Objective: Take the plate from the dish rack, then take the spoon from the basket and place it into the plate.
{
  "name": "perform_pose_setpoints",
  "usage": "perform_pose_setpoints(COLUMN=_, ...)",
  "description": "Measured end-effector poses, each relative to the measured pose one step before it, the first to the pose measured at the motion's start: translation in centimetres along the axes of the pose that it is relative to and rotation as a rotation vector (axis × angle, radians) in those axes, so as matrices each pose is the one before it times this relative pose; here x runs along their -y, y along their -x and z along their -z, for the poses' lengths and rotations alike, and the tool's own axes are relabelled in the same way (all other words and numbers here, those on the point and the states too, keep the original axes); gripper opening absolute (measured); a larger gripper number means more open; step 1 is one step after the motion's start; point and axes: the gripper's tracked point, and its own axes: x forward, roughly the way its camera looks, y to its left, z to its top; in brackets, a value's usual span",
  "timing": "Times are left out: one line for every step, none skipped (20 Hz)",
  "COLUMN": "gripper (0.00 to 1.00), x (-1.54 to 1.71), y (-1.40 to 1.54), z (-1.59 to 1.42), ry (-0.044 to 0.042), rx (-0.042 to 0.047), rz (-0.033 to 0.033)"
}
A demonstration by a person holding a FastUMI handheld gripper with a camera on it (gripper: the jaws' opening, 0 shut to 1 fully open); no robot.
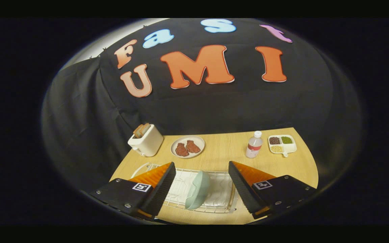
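A pale green plate (197, 194) stands in a white wire dish rack (214, 206) on a light wooden table (221, 152); a cream toaster (146, 140) sits centre-left, a red-labelled clear bottle (254, 145) centre-right.

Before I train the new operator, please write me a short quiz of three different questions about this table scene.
1. True or false: the gripper is shut on the pale green plate.
2. Which thing stands between the round plate of meat and the divided tray of beans? A) toaster B) bottle C) spoon
3. Fill in: the pale green plate stands on its edge in the wire ____.

Key:
1. False; the fingers are spread wide, and the plate shows in the gap between them, untouched.
2. B, the bottle; the toaster is on the far side of the meat plate.
3. dish rack.
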Motion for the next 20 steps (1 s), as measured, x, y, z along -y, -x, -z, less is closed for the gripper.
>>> perform_pose_setpoints(gripper=0.94, x=0.062, y=-0.752, z=0.778, ry=-0.00398, rx=-0.04658, rz=0.00433)
perform_pose_setpoints(gripper=0.92, x=0.062, y=-0.735, z=0.950, ry=0.00026, rx=-0.04522, rz=0.00506)
perform_pose_setpoints(gripper=0.90, x=0.192, y=-0.591, z=0.827, ry=0.00041, rx=-0.03819, rz=0.00686)
perform_pose_setpoints(gripper=0.87, x=0.196, y=-0.674, z=0.841, ry=0.00547, rx=-0.03694, rz=0.00823)
perform_pose_setpoints(gripper=0.86, x=0.192, y=-0.675, z=0.906, ry=0.00920, rx=-0.03813, rz=0.01123)
perform_pose_setpoints(gripper=0.84, x=0.245, y=-0.740, z=0.776, ry=0.01218, rx=-0.03965, rz=0.01291)
perform_pose_setpoints(gripper=0.83, x=-0.067, y=-0.906, z=0.645, ry=0.01102, rx=-0.03383, rz=0.00939)
perform_pose_setpoints(gripper=0.81, x=-0.015, y=-0.707, z=0.843, ry=0.00299, rx=-0.03524, rz=0.00717)
perform_pose_setpoints(gripper=0.80, x=-0.137, y=-0.452, z=0.449, ry=-0.00312, rx=-0.03086, rz=0.00545)
perform_pose_setpoints(gripper=0.77, x=0.027, y=-0.615, z=0.773, ry=-0.00314, rx=-0.03565, rz=0.00483)
perform_pose_setpoints(gripper=0.75, x=-0.144, y=-0.645, z=1.013, ry=-0.00543, rx=-0.04330, rz=-0.00012)
perform_pose_setpoints(gripper=0.69, x=-0.008, y=-0.581, z=0.910, ry=-0.00863, rx=-0.03960, rz=0.00377)
perform_pose_setpoints(gripper=0.63, x=-0.253, y=-0.564, z=0.507, ry=-0.01603, rx=-0.02424, rz=-0.00259)
perform_pose_setpoints(gripper=0.51, x=-0.457, y=-0.485, z=0.404, ry=-0.01410, rx=-0.02283, rz=-0.00963)
perform_pose_setpoints(gripper=0.47, x=-0.388, y=-0.370, z=0.380, ry=-0.01353, rx=-0.01764, rz=-0.00414)
perform_pose_setpoints(gripper=0.44, x=-0.190, y=-0.485, z=0.386, ry=-0.00605, rx=-0.01661, rz=0.00052)
perform_pose_setpoints(gripper=0.42, x=-0.151, y=-0.364, z=0.219, ry=-0.00158, rx=-0.00771, rz=0.00444)
perform_pose_setpoints(gripper=0.41, x=0.093, y=-0.366, z=0.177, ry=0.00523, rx=-0.00930, rz=0.01524)
perform_pose_setpoints(gripper=0.41, x=0.137, y=-0.312, z=0.099, ry=-0.00517, rx=-0.00260, rz=0.01954)
perform_pose_setpoints(gripper=0.38, x=0.118, y=-0.178, z=-0.020, ry=-0.00775, rx=-0.00364, rz=0.02363)
